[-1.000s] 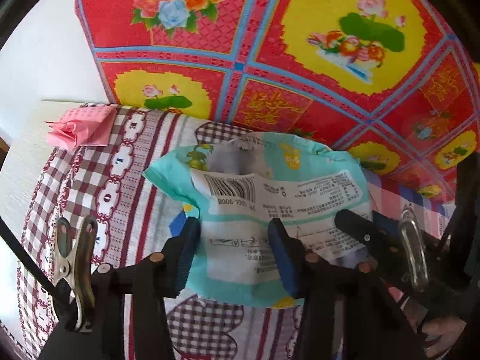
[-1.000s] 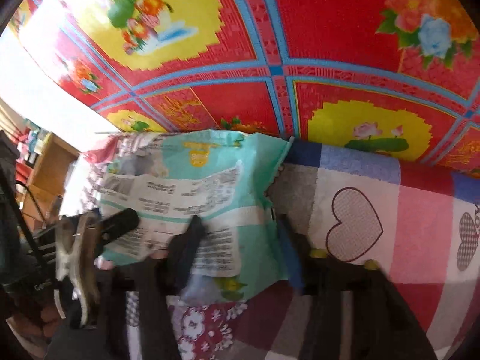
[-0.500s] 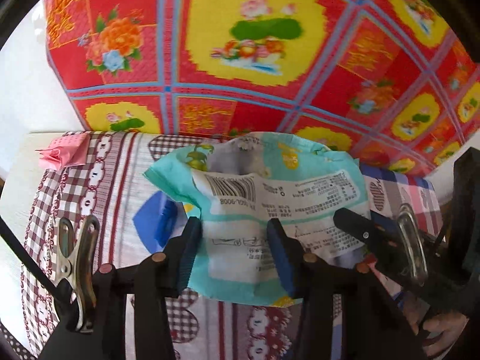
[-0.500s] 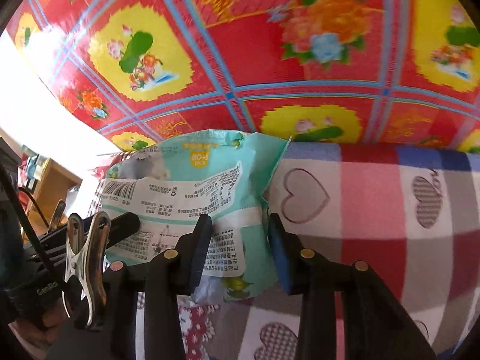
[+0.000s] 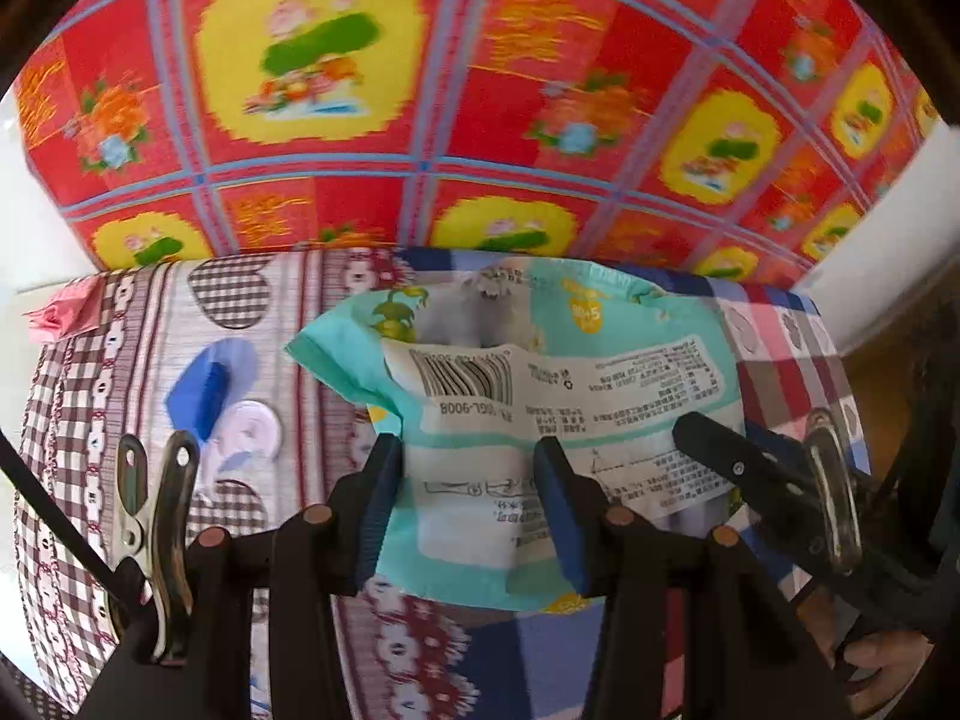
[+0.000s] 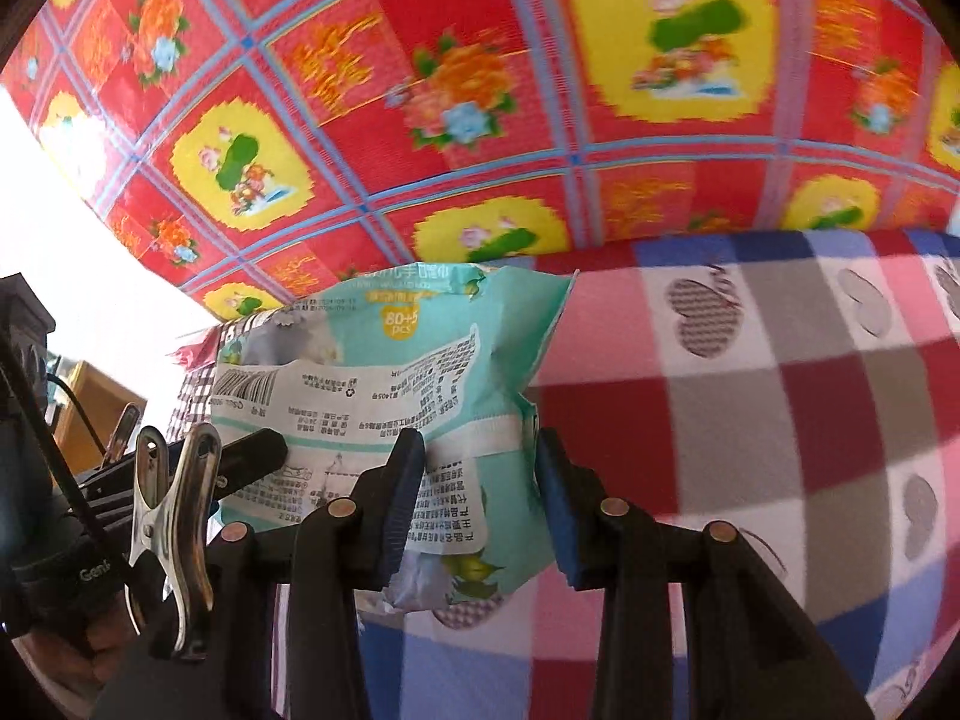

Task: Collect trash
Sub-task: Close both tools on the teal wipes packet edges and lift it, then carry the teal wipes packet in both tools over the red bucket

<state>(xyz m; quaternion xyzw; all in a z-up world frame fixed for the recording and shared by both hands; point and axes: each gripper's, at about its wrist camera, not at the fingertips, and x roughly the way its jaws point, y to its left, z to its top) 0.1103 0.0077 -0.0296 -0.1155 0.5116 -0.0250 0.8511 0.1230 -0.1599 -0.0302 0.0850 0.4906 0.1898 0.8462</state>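
Observation:
A teal and white wet-wipe packet with a barcode hangs above the checked blanket, gripped from both sides. My left gripper is shut on its lower left part, with the blue pads pressed into the wrapper. My right gripper is shut on the packet's lower right corner. In the left wrist view the right gripper's black finger lies across the packet's right edge. In the right wrist view the left gripper's finger shows at the packet's left edge.
A checked blanket with heart prints covers the bed below. A red and yellow flowered cloth lies behind it. A crumpled pink paper sits at the blanket's far left edge. A blue and white patch lies on the blanket. Wooden furniture stands at the left.
Both grippers have carried the packet sideways along the bed and slightly upward. The pink paper has slid toward the left edge of the view. The grip on the packet is unchanged.

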